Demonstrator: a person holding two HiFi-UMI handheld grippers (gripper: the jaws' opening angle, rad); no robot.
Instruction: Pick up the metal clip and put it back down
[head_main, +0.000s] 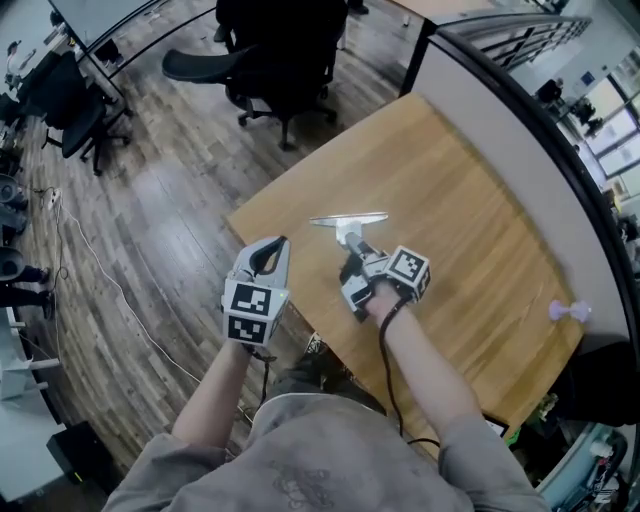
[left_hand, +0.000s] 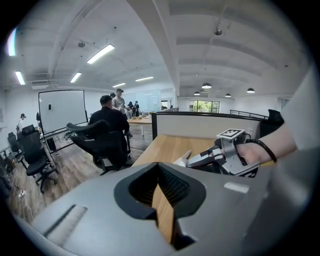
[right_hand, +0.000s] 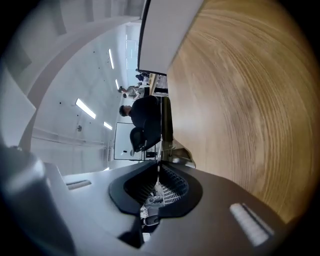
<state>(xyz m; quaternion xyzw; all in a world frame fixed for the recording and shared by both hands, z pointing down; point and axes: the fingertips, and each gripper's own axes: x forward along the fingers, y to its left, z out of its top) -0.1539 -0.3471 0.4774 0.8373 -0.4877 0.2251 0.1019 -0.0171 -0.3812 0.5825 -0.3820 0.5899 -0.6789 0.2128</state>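
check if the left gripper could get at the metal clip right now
Probably yes: the left gripper hangs just off the table edge with nothing between it and the metal clip. But the right gripper is shut on it, leaving only its far end free.

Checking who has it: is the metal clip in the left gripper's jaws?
No, the metal clip sits clamped in the right gripper, while the left gripper holds nothing.
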